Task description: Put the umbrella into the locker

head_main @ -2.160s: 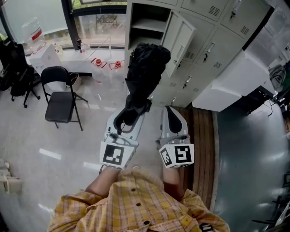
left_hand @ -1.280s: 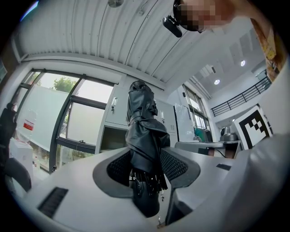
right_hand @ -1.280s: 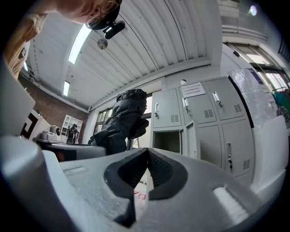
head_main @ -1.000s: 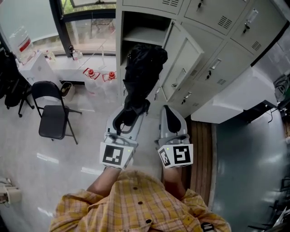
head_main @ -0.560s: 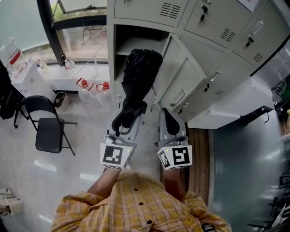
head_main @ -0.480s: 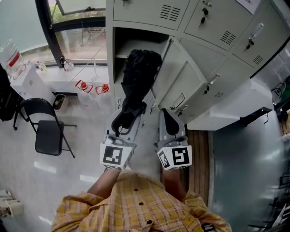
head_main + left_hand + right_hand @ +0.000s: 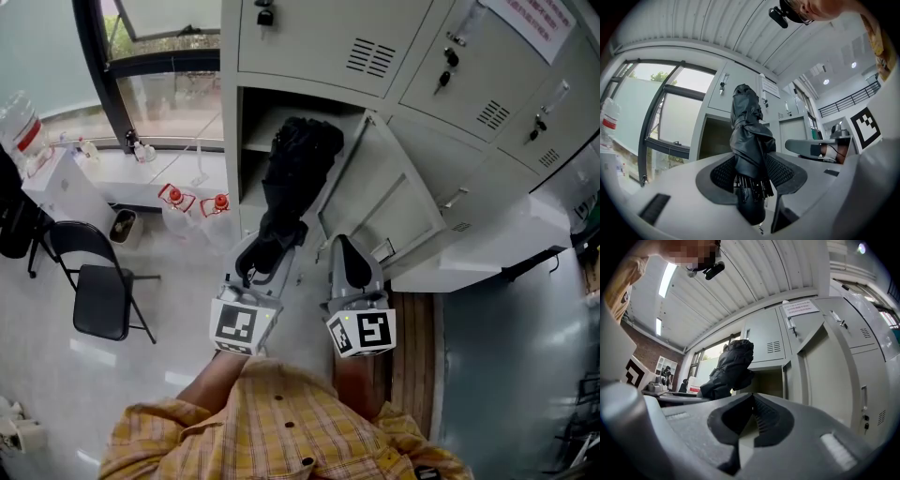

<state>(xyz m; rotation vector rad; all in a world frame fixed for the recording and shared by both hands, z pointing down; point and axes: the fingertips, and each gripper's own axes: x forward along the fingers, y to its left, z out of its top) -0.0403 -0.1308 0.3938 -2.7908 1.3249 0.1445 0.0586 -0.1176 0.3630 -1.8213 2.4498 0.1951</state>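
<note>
Caution: left claw (image 7: 270,248) clamped on umbrella (image 7: 298,164), right claw (image 7: 345,251) together, empty; umbrella top may strike locker (image 7: 231,159) edge or door (image 7: 380,197) and twist loose

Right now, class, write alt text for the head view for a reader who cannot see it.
The left gripper holds a folded black umbrella pointed at an open locker; the right gripper, jaws together and empty, is alongside.

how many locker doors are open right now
1. The open door stands just right of the umbrella. Every other locker door in view is shut; more may lie outside the frame.
</note>
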